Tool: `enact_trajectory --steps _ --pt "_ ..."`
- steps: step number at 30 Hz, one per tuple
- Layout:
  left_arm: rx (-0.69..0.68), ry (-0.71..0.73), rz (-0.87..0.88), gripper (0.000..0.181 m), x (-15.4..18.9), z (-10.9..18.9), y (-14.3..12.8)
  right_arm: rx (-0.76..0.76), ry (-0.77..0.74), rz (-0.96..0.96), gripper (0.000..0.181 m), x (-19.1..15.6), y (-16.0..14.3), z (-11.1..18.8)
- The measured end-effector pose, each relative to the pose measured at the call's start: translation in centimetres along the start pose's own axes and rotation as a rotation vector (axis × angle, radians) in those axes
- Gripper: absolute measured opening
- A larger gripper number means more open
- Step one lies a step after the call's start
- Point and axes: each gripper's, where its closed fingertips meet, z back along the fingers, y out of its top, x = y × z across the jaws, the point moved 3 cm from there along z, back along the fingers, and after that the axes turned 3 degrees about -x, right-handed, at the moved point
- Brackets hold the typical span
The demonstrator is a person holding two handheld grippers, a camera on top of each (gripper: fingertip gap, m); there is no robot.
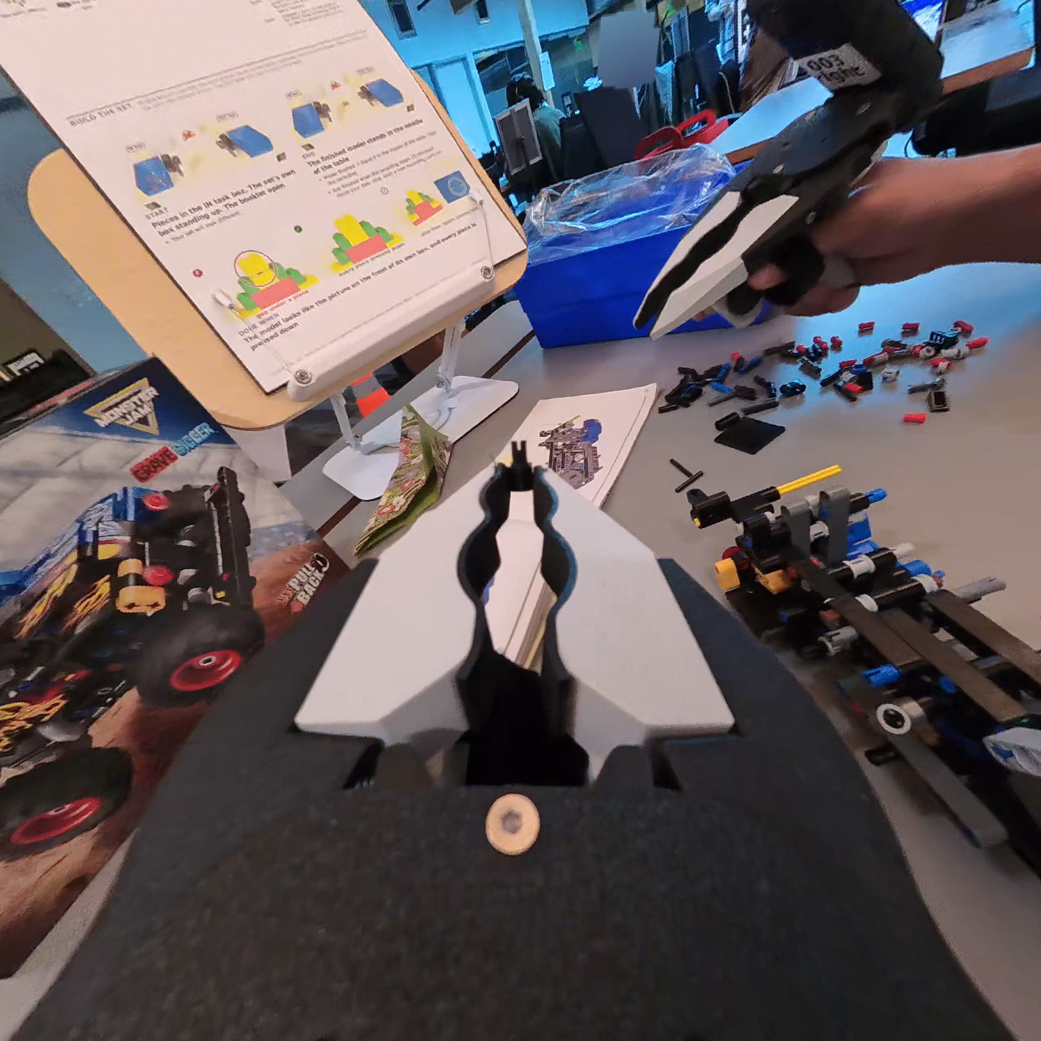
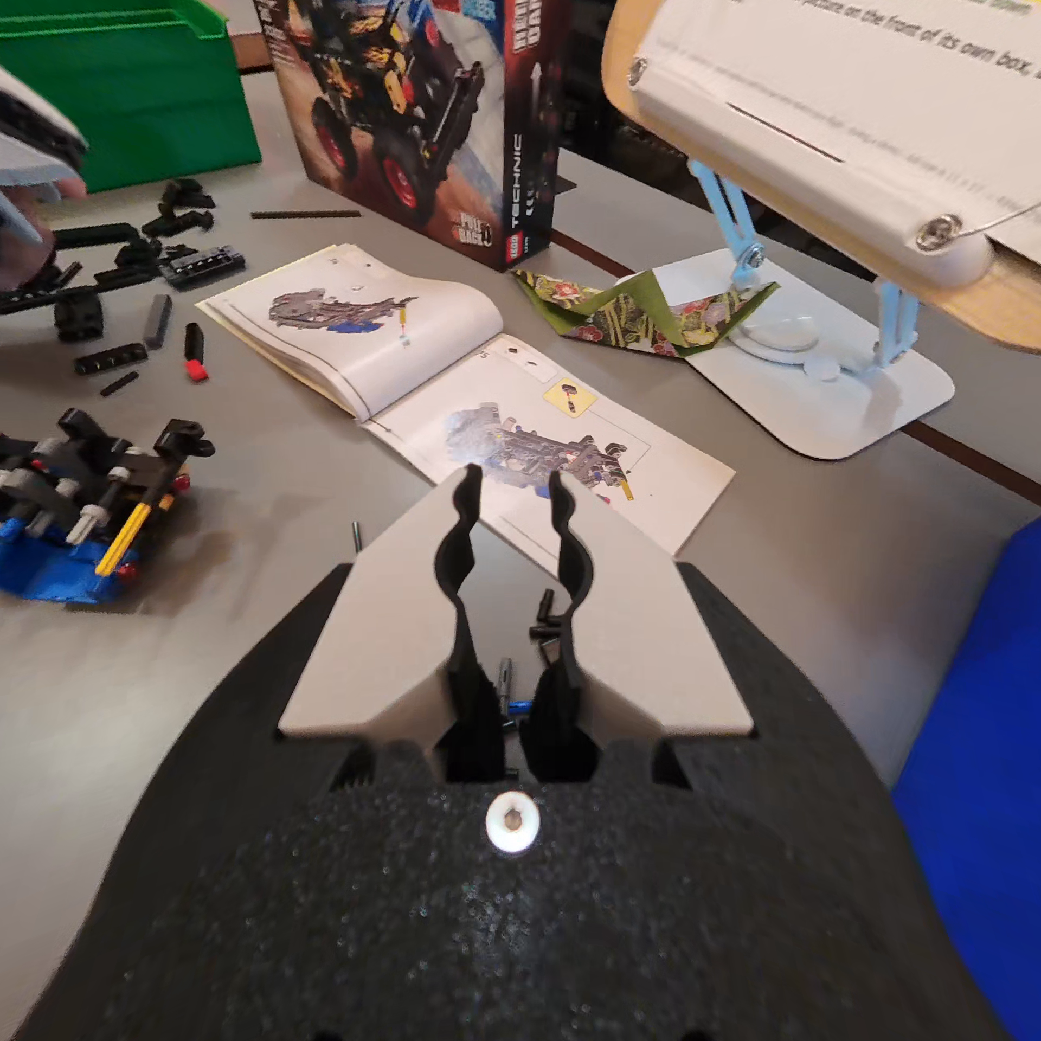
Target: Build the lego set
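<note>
My left gripper (image 1: pixel 519 479) is shut on a small black connector piece (image 1: pixel 519 457) that sticks out past its tips, held above the open instruction booklet (image 1: pixel 591 450). The part-built black, blue and grey chassis (image 1: pixel 845 591) lies on the table to its right, with a yellow axle (image 1: pixel 808 479) at its far end. My right gripper (image 2: pixel 514 479) is open and empty, hovering over the booklet (image 2: pixel 450 366). It also shows in the left wrist view (image 1: pixel 648 327), held by a hand in front of the blue bin. The chassis (image 2: pixel 84 507) lies to its left.
Loose black, red and blue pieces (image 1: pixel 845 372) lie scattered past the chassis, and more black pieces (image 2: pixel 112 281) lie near a green bin (image 2: pixel 112 84). The set's box (image 2: pixel 422 112), a sheet stand (image 2: pixel 817 383), folded patterned paper (image 2: pixel 648 315) and a blue bin (image 1: pixel 591 281) ring the work area.
</note>
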Motion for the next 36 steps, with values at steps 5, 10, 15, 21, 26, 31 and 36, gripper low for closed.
enact_trajectory --steps 5,10,15,21,26,31,36 --pt "-0.045 -0.016 0.001 0.006 -0.1 0.1 -0.8 0.027 -0.004 -0.035 0.019 0.4 -0.1 -0.2" --pt "-0.08 -0.034 0.05 0.006 -0.4 -0.3 -1.9 -0.022 -0.005 -0.034 0.019 0.9 -1.2 -0.8" --pt "-0.098 -0.036 0.069 0.006 -0.7 -0.5 -2.5 -0.03 0.019 -0.065 0.018 1.2 -1.5 -0.9" --pt "-0.105 -0.021 0.08 0.006 -1.3 -0.3 -2.6 -0.039 0.021 -0.081 0.017 1.8 -1.9 -1.0" --pt "-0.109 -0.019 0.048 0.006 -0.9 -0.4 -2.5 -0.05 0.023 -0.061 0.016 1.6 -2.1 -1.2" --pt "-0.11 -0.023 0.016 0.006 -0.4 -0.5 -2.4 -0.046 0.021 -0.038 0.016 1.3 -2.0 -1.2" --pt "-0.116 -0.01 -0.01 0.006 -0.4 -0.5 -2.4 -0.051 0.019 -0.029 0.015 1.4 -2.0 -1.2"
